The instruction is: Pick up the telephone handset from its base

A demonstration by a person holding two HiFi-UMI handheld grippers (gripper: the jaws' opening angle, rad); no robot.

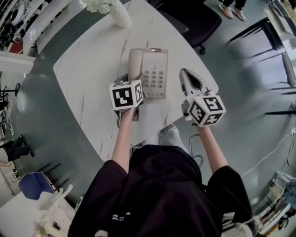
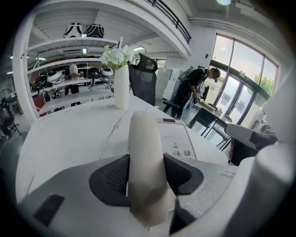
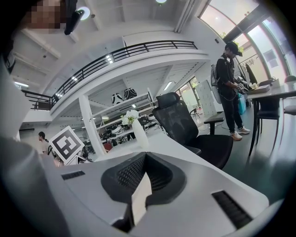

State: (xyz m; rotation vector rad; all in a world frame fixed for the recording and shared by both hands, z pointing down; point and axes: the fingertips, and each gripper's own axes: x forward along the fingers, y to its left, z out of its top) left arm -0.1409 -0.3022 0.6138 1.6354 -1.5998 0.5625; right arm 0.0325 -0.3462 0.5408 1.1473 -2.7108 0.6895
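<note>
- Two grey hand-held grippers, one beige telephone handset [image 1: 134, 62], one beige push-button base [image 1: 155, 74], one white ribbed vase [image 1: 121, 14] with white flowers.
- Jaws of left gripper [image 2: 147, 175] are clamped on the handset's near end, one dark pad on each side.
- The handset lies along the base's left side, on one white marbled table [image 1: 92, 60].
- Jaws of right gripper [image 3: 143, 185] are together with nothing between them, held just right of the base.

Head view looks down; both gripper views share the vase [image 2: 121, 88].
</note>
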